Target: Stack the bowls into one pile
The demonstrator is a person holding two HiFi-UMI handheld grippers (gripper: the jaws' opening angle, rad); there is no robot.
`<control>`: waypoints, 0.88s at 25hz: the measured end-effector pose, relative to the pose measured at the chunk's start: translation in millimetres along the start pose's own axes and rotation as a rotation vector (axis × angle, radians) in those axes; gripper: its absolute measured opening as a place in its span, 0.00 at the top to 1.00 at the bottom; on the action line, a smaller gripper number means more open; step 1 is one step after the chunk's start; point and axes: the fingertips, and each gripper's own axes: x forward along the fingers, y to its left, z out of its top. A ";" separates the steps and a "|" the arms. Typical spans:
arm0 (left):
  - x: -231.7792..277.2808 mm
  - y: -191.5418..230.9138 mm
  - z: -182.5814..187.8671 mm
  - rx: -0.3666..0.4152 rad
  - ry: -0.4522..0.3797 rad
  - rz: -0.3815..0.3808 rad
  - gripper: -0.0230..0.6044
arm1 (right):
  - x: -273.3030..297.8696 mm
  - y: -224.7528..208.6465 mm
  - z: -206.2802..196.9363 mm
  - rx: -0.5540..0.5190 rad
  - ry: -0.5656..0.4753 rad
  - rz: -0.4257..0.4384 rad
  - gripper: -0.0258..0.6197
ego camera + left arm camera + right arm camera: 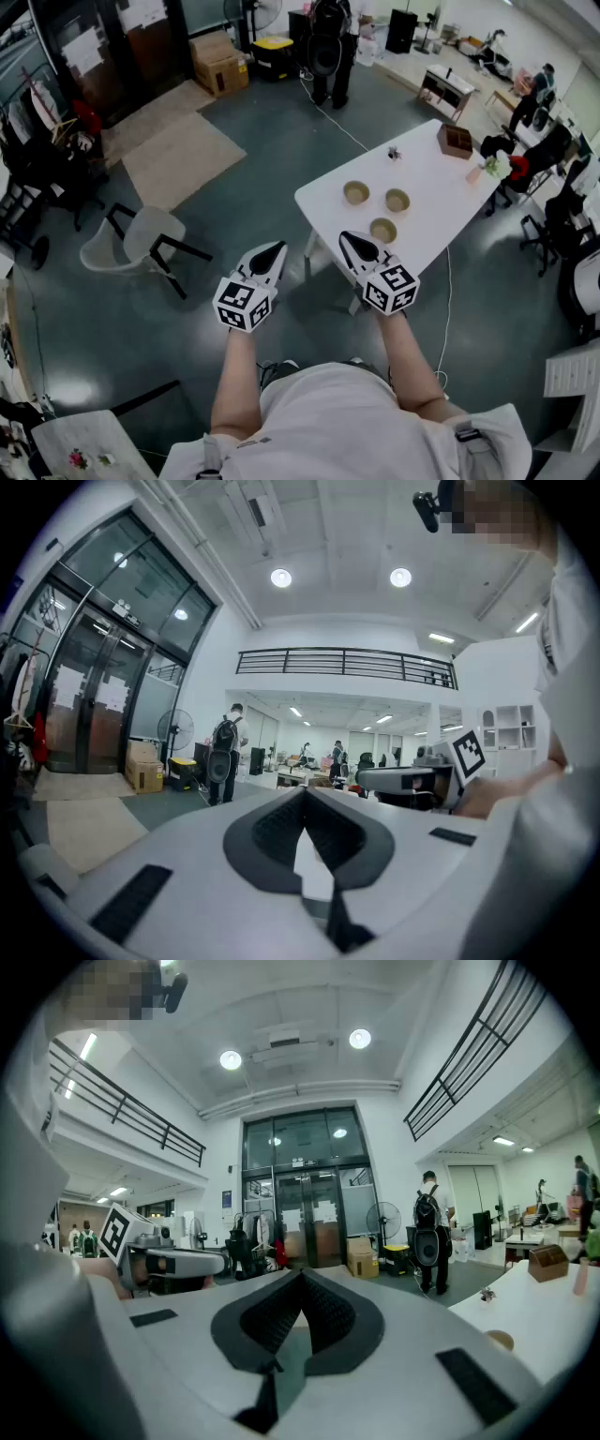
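Three tan bowls stand apart on the white table (441, 187): one at the left (356, 193), one at the right (397, 200), one nearer me (382, 230). I hold both grippers level in front of my chest, short of the table. My left gripper (278, 247) hangs over the floor, shut with nothing in it. My right gripper (347, 235) is also shut and empty, its tip just short of the table's near edge and the nearest bowl. In the right gripper view one bowl (500, 1340) shows low at the right.
A brown box (455, 141) and a small dark object (394, 152) sit on the table's far part. A white chair (131, 242) stands on the floor to my left. A person with a backpack (328, 47) stands further off, and office chairs (562, 216) crowd the right side.
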 end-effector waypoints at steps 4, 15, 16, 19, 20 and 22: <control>-21.1 21.6 -6.7 0.001 0.007 -0.018 0.96 | 19.7 18.9 -7.4 0.010 0.001 -0.026 0.95; -62.0 83.2 -23.1 -0.065 0.003 0.002 0.96 | 63.4 51.0 -26.7 0.033 0.041 -0.068 0.95; -61.6 88.0 -26.2 -0.070 0.009 0.005 0.96 | 67.3 46.7 -31.5 0.051 0.051 -0.078 0.95; -52.1 103.0 -35.9 -0.083 0.033 0.009 0.96 | 81.6 34.2 -42.8 0.070 0.082 -0.086 0.95; -46.5 108.4 -38.6 -0.083 0.044 0.009 0.96 | 87.5 29.7 -45.1 0.064 0.090 -0.088 0.95; -32.6 120.0 -42.5 -0.084 0.063 0.007 0.96 | 100.6 19.0 -48.6 0.063 0.099 -0.089 0.95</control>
